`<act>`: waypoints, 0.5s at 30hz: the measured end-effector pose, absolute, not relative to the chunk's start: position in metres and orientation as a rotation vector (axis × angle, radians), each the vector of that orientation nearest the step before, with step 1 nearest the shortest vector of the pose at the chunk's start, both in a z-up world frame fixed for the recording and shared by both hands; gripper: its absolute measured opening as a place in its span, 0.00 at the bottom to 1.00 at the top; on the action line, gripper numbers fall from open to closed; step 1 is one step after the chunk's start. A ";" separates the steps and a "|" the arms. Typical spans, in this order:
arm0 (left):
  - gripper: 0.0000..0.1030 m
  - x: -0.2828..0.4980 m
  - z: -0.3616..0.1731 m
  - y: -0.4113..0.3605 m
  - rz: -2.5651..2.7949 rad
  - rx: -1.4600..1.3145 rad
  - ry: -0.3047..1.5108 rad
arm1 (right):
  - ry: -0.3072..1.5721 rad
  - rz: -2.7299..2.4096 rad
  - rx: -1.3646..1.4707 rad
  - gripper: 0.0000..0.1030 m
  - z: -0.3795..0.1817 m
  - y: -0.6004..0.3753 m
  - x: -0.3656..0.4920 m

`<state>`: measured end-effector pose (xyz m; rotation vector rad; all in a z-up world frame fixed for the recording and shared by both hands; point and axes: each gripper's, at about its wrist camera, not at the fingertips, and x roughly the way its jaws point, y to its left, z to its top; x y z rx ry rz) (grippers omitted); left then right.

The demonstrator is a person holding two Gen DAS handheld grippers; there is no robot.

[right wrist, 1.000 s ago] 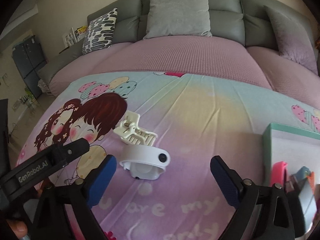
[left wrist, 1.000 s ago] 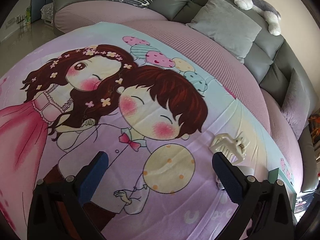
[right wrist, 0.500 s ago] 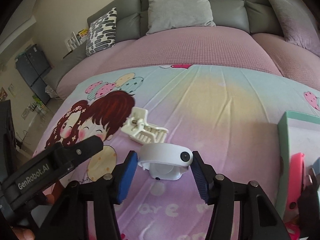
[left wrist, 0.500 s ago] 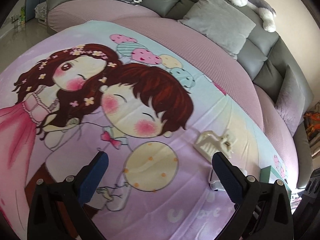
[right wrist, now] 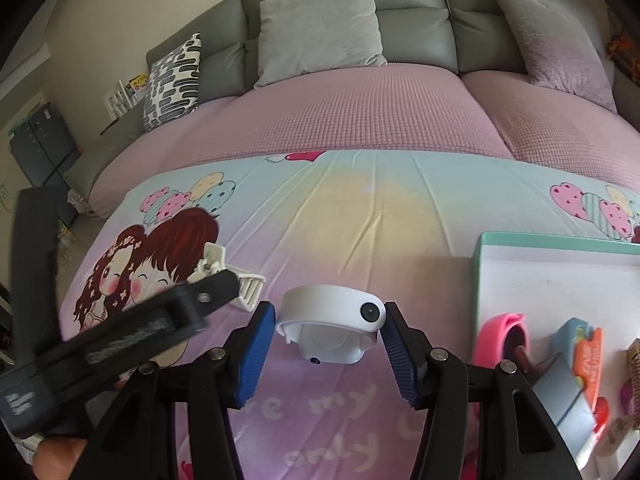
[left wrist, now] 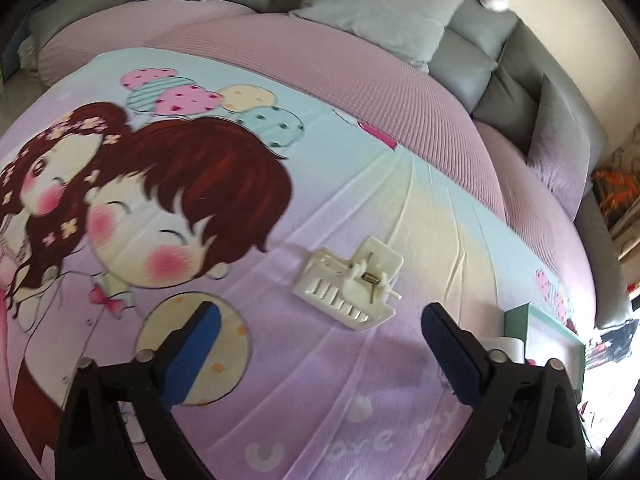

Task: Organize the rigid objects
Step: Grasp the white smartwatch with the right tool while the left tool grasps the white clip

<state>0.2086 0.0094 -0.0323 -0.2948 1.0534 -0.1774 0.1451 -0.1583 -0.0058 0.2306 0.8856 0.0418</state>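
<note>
A white gadget with a round dark lens [right wrist: 332,330] sits on the cartoon bedsheet. My right gripper [right wrist: 330,334] is shut on it, blue pads pressing both sides. A cream hair claw clip [left wrist: 350,288] lies on the sheet just ahead of my open, empty left gripper [left wrist: 318,320]; the clip also shows in the right wrist view [right wrist: 244,280], partly hidden by the left gripper's body. A teal-rimmed white box [right wrist: 560,272] at the right holds a pink item [right wrist: 500,336], a blue-and-orange item [right wrist: 580,340] and other pieces.
The sheet covers a pink round bed [right wrist: 360,120] with grey cushions [right wrist: 320,28] and a grey headboard behind. The box's corner [left wrist: 548,332] shows at the right of the left wrist view. A patterned pillow [right wrist: 172,80] lies at the back left.
My right gripper has closed from wide open onto the white gadget. My left gripper has moved right and forward, so the claw clip now lies just ahead of its open fingers.
</note>
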 end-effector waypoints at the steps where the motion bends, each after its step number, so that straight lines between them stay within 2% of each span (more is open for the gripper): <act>1: 0.84 0.211 -0.033 0.006 -0.180 -0.283 1.058 | 0.885 0.041 0.232 0.56 -0.006 -0.160 0.145; 5: 0.79 0.216 -0.032 -0.001 -0.181 -0.228 1.062 | 0.887 0.035 0.246 0.56 -0.006 -0.166 0.143; 7: 0.61 0.218 -0.032 -0.001 -0.193 -0.233 1.064 | 0.888 0.031 0.250 0.56 -0.006 -0.168 0.142; 8: 0.58 0.219 -0.033 -0.001 -0.202 -0.236 1.069 | 0.888 0.031 0.252 0.56 -0.006 -0.168 0.142; 15: 0.58 0.213 -0.031 -0.003 -0.217 -0.224 1.063 | 0.889 0.031 0.259 0.56 -0.003 -0.172 0.135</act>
